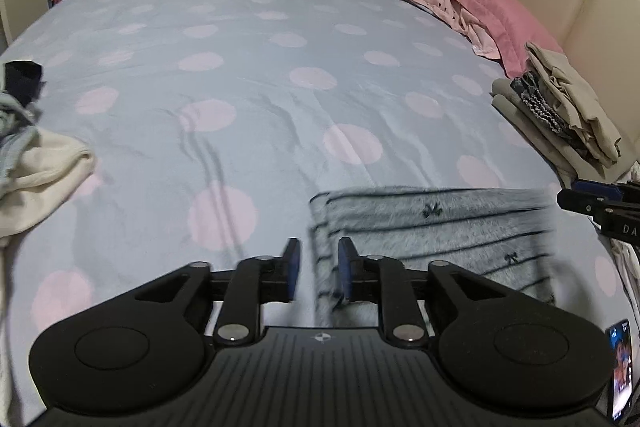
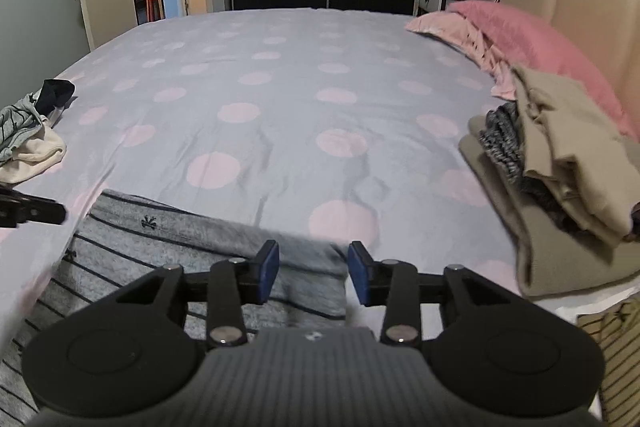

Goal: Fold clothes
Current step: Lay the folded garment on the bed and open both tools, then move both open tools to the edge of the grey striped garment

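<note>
Directly under both parted tongs (image 2: 313, 271), striped garment (image 2: 168, 247)

The white letters "DA" stand on the black body of the right gripper (image 1: 600, 205), cut off by the left wrist view's right edge. Nothing else carries writing that can be read.

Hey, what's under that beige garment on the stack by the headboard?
Under the beige garment a grey-black knit piece pokes out, on a folded khaki layer. Anything deeper is covered.
</note>
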### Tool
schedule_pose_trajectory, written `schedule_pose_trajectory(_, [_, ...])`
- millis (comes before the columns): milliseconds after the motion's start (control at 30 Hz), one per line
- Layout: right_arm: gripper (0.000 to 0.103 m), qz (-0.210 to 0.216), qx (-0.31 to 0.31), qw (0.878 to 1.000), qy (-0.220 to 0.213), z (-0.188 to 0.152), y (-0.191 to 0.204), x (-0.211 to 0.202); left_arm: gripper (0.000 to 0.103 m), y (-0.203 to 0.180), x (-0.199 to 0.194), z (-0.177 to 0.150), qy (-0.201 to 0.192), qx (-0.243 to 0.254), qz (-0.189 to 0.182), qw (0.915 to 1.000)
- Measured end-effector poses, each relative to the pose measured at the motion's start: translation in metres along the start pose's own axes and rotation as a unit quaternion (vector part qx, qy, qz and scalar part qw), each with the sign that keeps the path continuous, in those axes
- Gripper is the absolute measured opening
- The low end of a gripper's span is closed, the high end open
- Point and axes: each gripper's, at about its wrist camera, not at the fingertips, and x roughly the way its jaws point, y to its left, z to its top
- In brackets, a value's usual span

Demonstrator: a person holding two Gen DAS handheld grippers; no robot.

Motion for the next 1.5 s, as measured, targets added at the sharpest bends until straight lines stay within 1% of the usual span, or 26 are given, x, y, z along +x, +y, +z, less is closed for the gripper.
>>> schedule_pose_trajectory(100, [0.046,0.006,-0.001,1.000,0.004,-0.007,0.000,-0.013,0.019,-0.003,-0.020,-0.014,0.009,0.011,-0.006,0.9999])
schedule_pose_trajectory(233, [0.046,0.026,-0.032,0.999,0.014,-0.028,0.010,-0.036,0.019,-0.016,-0.047,-0.045,0.028,0.042,-0.013,0.9986])
schedule_pose_trajectory(400, [0.045,0.068,-0.081,0.994,0.036,-0.069,0.037,-0.070,0.019,-0.041,-0.078,-0.093,0.038,0.107,-0.023,0.9932])
schedule_pose_trajectory(567, [0.045,0.117,-0.131,0.983,0.049,-0.111,0.076,-0.108,0.019,-0.063,-0.106,-0.141,0.045,0.149,-0.033,0.9873])
schedule_pose_trajectory(667, [0.045,0.145,-0.154,0.976,0.051,-0.138,0.098,-0.129,0.019,-0.075,-0.121,-0.168,0.048,0.179,-0.036,0.9820])
schedule_pose_trajectory(767, [0.046,0.172,-0.183,0.966,0.060,-0.168,0.120,-0.147,0.019,-0.085,-0.131,-0.193,0.044,0.211,-0.038,0.9758])
schedule_pose_trajectory(833, [0.046,0.179,-0.210,0.959,0.061,-0.184,0.130,-0.157,0.019,-0.092,-0.136,-0.209,0.037,0.240,-0.040,0.9692])
schedule_pose_trajectory(867, [0.050,0.178,-0.226,0.956,0.057,-0.190,0.134,-0.161,0.019,-0.095,-0.139,-0.216,0.034,0.255,-0.040,0.9655])
schedule_pose_trajectory(900, [0.057,0.176,-0.240,0.953,0.051,-0.195,0.138,-0.165,0.020,-0.098,-0.140,-0.223,0.032,0.270,-0.038,0.9616])
schedule_pose_trajectory(933, [0.059,0.175,-0.253,0.950,0.046,-0.199,0.140,-0.167,0.021,-0.102,-0.140,-0.230,0.032,0.285,-0.036,0.9574])
schedule_pose_trajectory(1000, [0.059,0.171,-0.275,0.946,0.038,-0.206,0.144,-0.172,0.021,-0.109,-0.142,-0.243,0.034,0.316,-0.030,0.9477])
schedule_pose_trajectory(1100, [0.059,0.167,-0.294,0.940,0.039,-0.209,0.146,-0.175,0.021,-0.114,-0.145,-0.256,0.037,0.345,-0.034,0.9374])
schedule_pose_trajectory(1200, [0.059,0.174,-0.314,0.932,0.046,-0.211,0.146,-0.180,0.021,-0.117,-0.149,-0.264,0.049,0.368,-0.046,0.9276])
schedule_pose_trajectory(1300, [0.059,0.192,-0.323,0.925,0.060,-0.214,0.145,-0.184,0.022,-0.120,-0.150,-0.269,0.068,0.386,-0.056,0.9182])
schedule_pose_trajectory(1333, [0.059,0.197,-0.329,0.922,0.060,-0.215,0.146,-0.186,0.022,-0.122,-0.150,-0.271,0.069,0.397,-0.057,0.9136])
schedule_pose_trajectory(1433, [0.060,0.214,-0.345,0.912,0.064,-0.218,0.147,-0.193,0.027,-0.128,-0.152,-0.279,0.070,0.441,-0.056,0.8930])
schedule_pose_trajectory(1500, [0.062,0.219,-0.355,0.906,0.067,-0.221,0.148,-0.197,0.029,-0.130,-0.152,-0.286,0.072,0.469,-0.053,0.8789])
